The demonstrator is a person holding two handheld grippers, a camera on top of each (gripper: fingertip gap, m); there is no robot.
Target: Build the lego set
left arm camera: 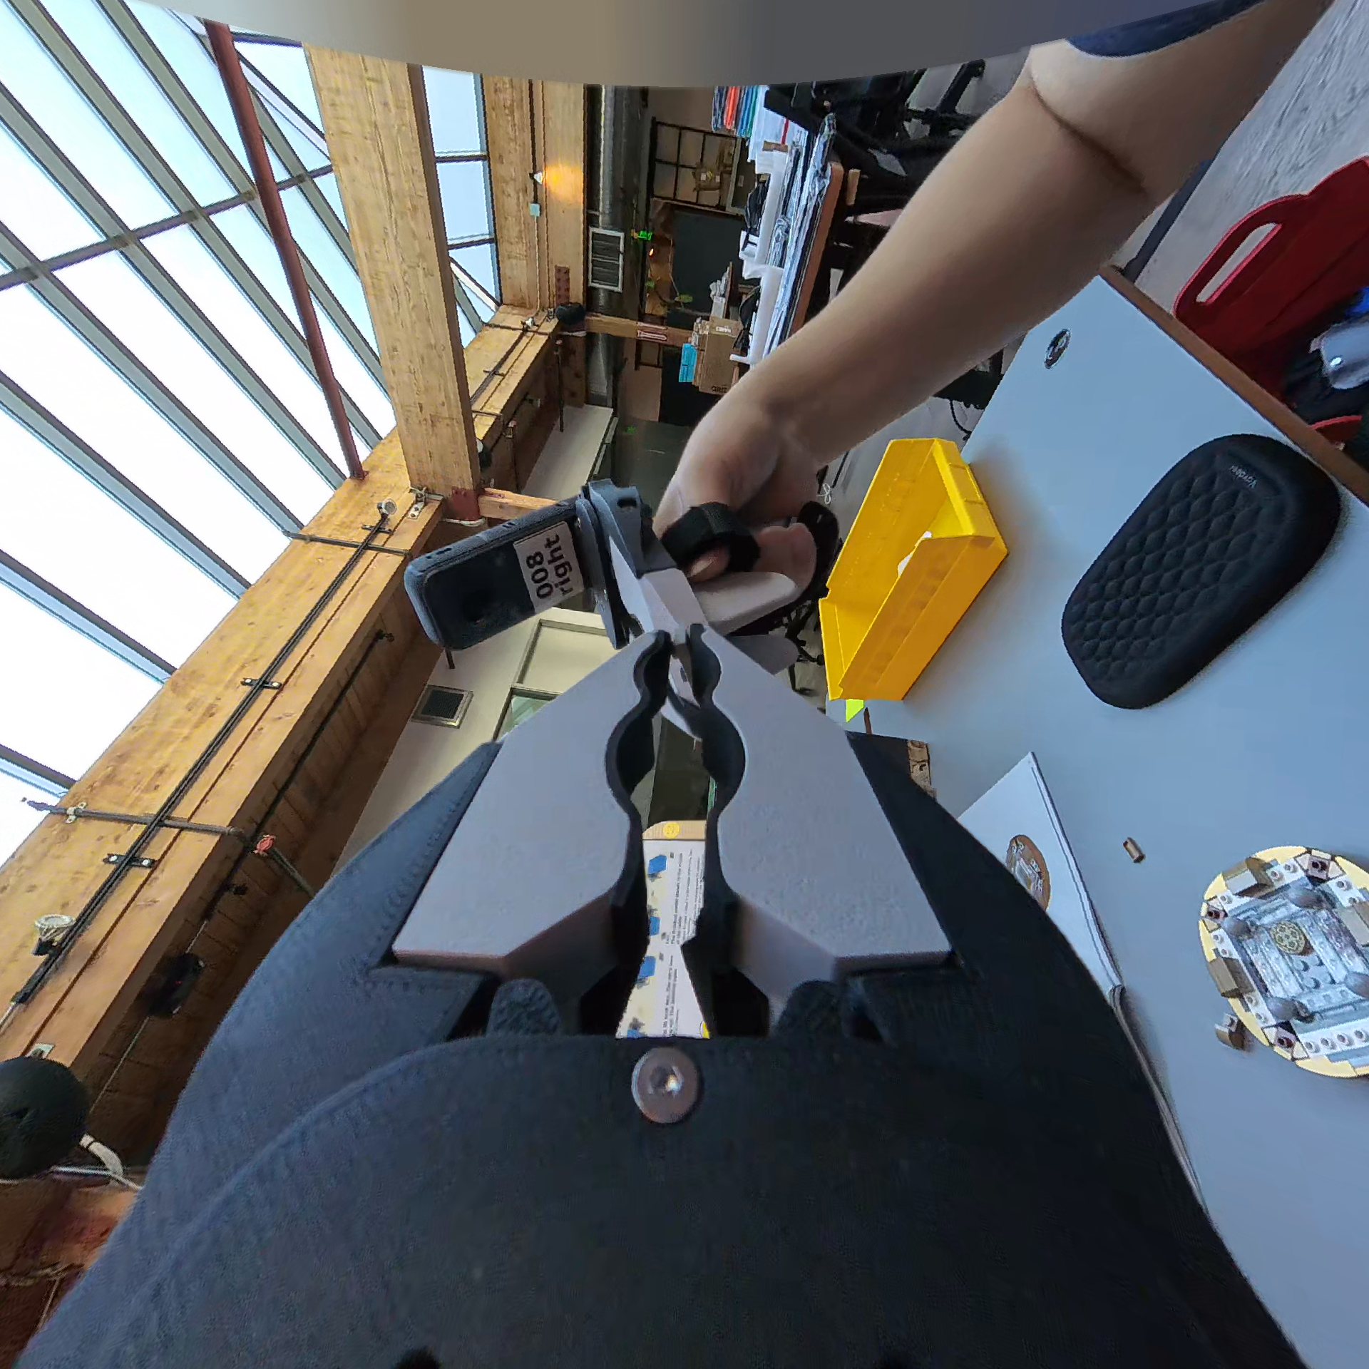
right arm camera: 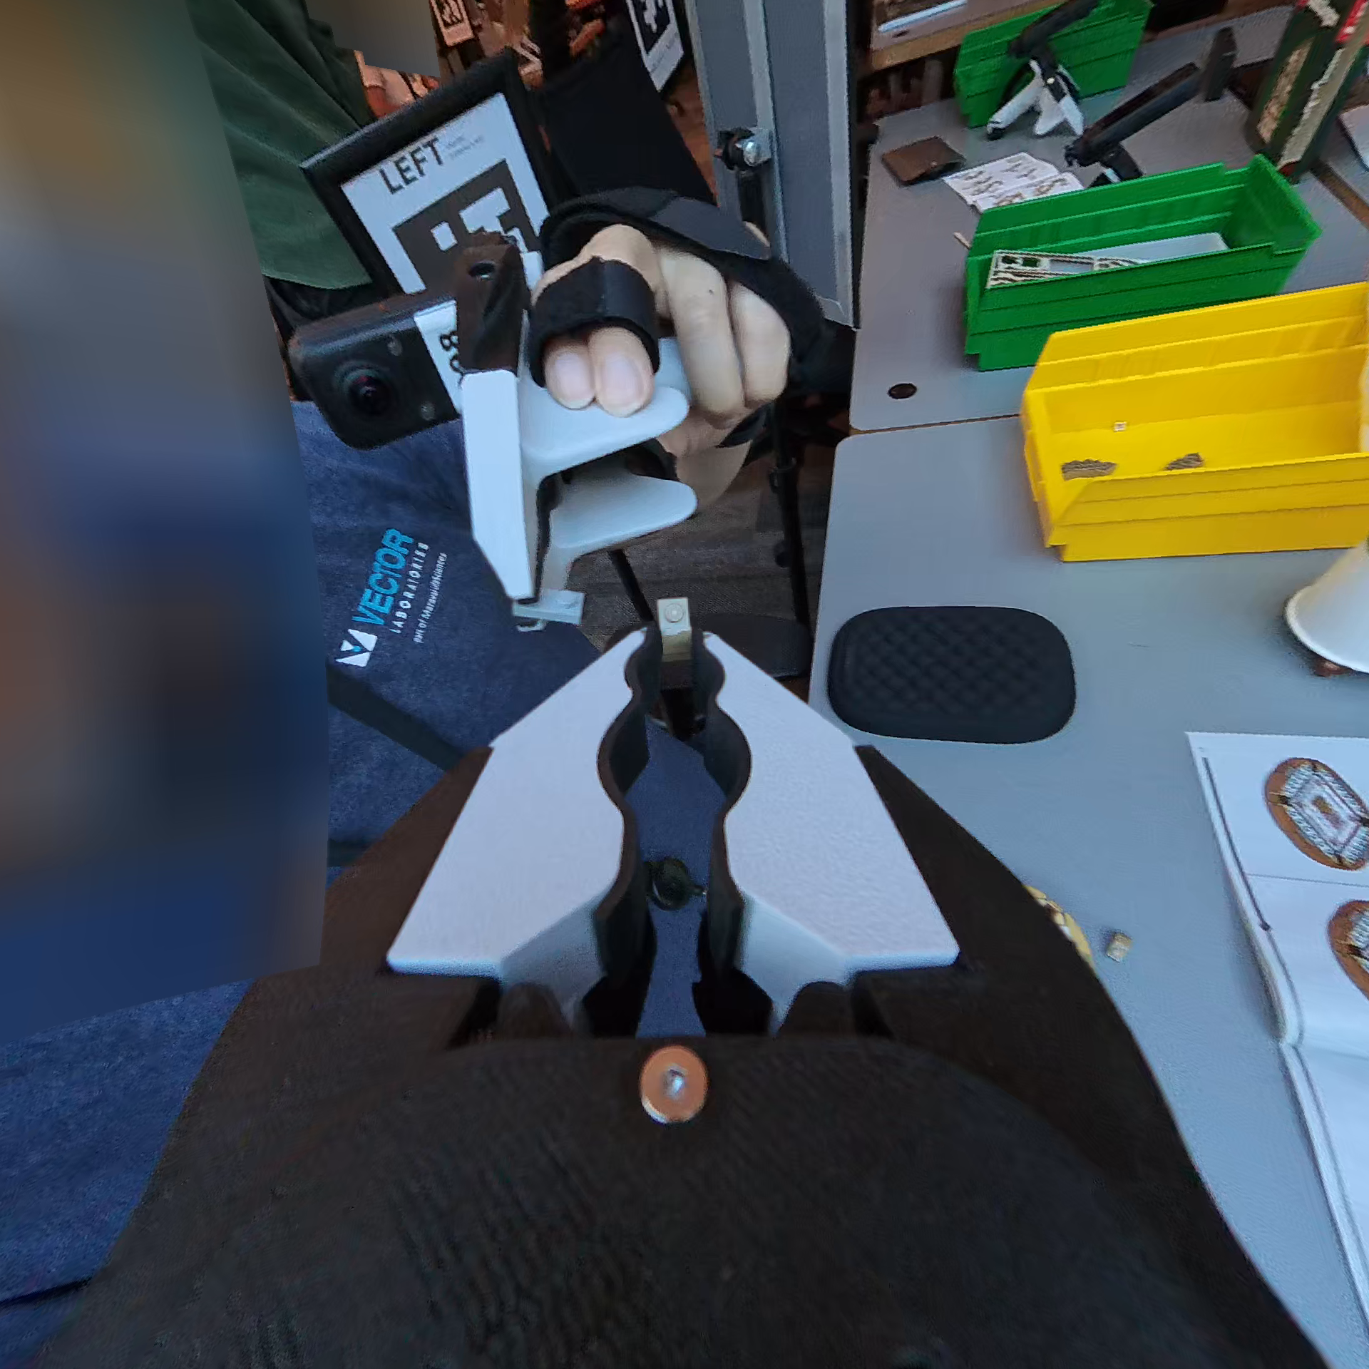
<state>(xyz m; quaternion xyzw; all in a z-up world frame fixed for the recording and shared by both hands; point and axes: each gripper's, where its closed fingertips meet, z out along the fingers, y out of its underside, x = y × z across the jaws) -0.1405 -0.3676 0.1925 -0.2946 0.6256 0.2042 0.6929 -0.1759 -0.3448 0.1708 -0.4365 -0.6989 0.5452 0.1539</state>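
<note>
My right gripper is shut on a small tan brick, stud facing the camera, held in the air off the table's left edge. My left gripper, held by a hand, is a little up and left of it, shut on a thin grey plate. The two pieces are close but apart. In the left wrist view my left gripper is nearly closed, and the right gripper shows just behind its tips. The round tan and grey Lego model sits on the table.
On the grey table are a yellow bin, a green bin, a black padded rest, an open instruction booklet, a white object and a loose tan piece. A red container is beyond.
</note>
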